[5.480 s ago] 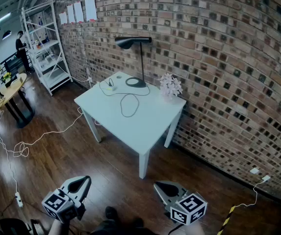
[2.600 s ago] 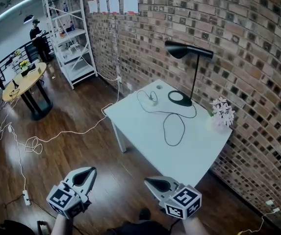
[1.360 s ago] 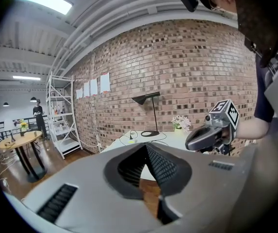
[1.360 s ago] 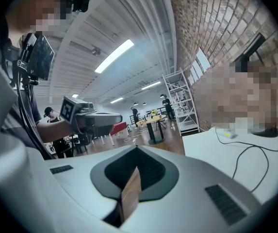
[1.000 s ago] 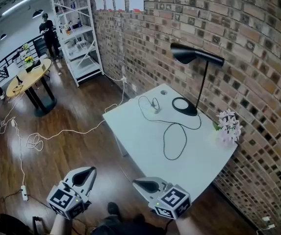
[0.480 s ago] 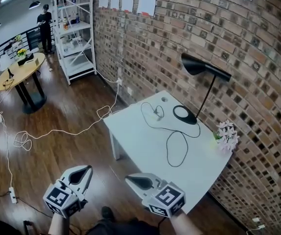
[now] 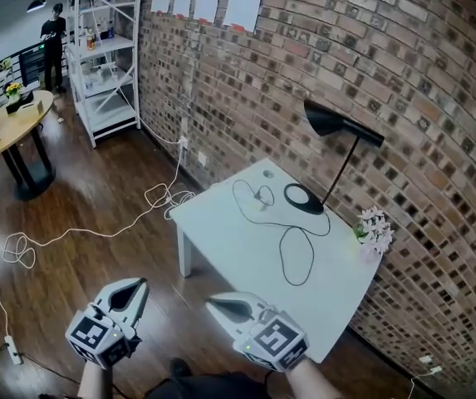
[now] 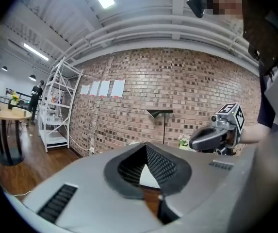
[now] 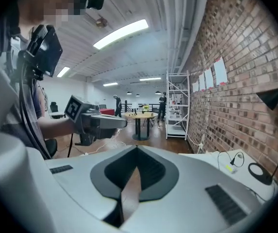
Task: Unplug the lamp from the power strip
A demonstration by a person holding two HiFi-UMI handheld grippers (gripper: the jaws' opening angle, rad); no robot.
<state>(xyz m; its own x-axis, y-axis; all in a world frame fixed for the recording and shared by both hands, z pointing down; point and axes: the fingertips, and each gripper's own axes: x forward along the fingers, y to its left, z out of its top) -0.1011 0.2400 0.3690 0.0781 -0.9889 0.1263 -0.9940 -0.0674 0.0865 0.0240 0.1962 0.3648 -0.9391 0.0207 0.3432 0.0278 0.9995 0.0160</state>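
Note:
A black lamp stands on the white table, its round base near the far edge. Its black cord loops over the top to a small power strip at the back. In the right gripper view the power strip and the lamp base lie far right. My left gripper and right gripper hang low over the floor, well short of the table. Both are shut and hold nothing. The left gripper faces the lamp; the right gripper faces into the room.
A pot of pale flowers stands at the table's right corner by the brick wall. A white cable trails over the wooden floor. A white shelf unit, a round table and a person are far left.
The view has swung and the table now sits a little further left and lower. Both grippers have drifted slightly left, still shut and low.

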